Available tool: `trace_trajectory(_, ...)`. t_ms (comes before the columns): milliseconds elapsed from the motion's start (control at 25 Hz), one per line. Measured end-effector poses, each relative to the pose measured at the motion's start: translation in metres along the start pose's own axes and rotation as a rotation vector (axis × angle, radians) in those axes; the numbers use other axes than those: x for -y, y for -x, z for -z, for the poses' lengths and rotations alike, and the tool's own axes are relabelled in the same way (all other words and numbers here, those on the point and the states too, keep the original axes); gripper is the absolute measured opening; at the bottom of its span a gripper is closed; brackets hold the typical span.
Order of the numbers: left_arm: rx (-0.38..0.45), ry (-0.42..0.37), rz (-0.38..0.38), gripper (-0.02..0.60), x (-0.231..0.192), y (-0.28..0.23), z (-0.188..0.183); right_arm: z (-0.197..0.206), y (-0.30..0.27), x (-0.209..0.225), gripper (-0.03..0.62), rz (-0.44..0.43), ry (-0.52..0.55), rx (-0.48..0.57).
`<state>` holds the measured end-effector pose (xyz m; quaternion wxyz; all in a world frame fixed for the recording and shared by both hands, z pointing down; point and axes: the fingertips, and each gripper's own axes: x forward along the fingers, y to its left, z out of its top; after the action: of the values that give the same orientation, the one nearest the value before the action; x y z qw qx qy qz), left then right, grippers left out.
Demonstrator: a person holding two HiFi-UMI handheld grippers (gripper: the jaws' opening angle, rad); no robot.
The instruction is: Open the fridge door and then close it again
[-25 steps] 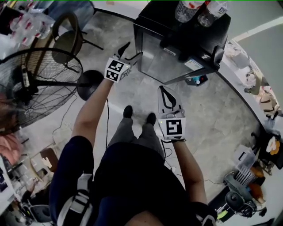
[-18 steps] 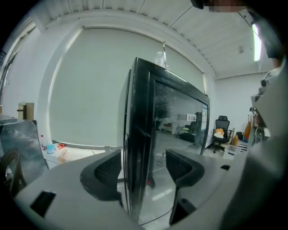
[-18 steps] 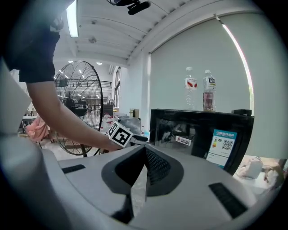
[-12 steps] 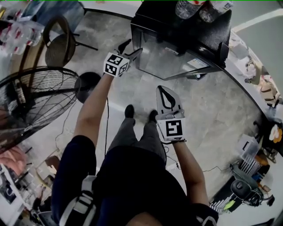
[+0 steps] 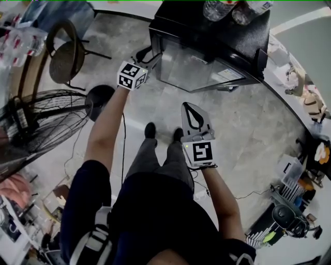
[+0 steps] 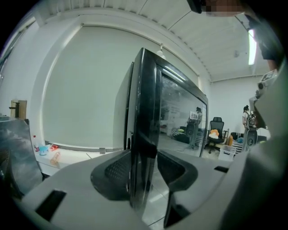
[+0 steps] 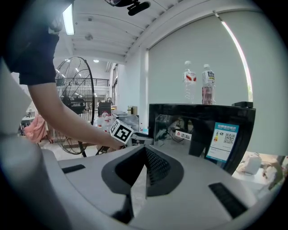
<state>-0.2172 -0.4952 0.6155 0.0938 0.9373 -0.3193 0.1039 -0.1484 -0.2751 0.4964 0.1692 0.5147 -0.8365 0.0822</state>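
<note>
The black fridge (image 5: 207, 36) stands straight ahead of me on the floor (image 5: 248, 134), and its glass fridge door (image 5: 194, 72) faces my feet and looks shut against the body. What has changed is on its left edge. A second ago my left hand-held gripper (image 5: 148, 56) hung just off that corner with its jaws wide. It has since come in, and its jaws have just been closing with the door's edge between them. In the left gripper view one pad sits on the outer side of the edge and the other on the glass face, so I read this as a grip on the door. That makes the reach done and the pull the next step: I judge the door should swing out toward me from this side. My right hand-held gripper (image 5: 192, 108) hangs lower, in front of the door and well apart from it, with its jaws together on nothing. It has hardly moved. I think it and my legs sit closest to the door's path, so I would keep them back. To my left the big fan (image 5: 41, 124) and the chair (image 5: 67, 57) stand clear of the door, with the fan's round base (image 5: 101, 98) nearer my left arm. A cluttered tabletop (image 5: 289, 62) curves away on the right. Two bottles (image 5: 220, 8) stand on top of the fridge, and a jerky pull might rock them.
</note>
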Motion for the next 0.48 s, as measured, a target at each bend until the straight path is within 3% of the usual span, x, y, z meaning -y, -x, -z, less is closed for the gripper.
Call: trace_trajectory(480, 0.001, 0.008, 0.068, 0.173, -0.001, -0.003, 0.0, 0.016, -0.004, 0.003, 0.02, -0.013, -0.03, -0.022)
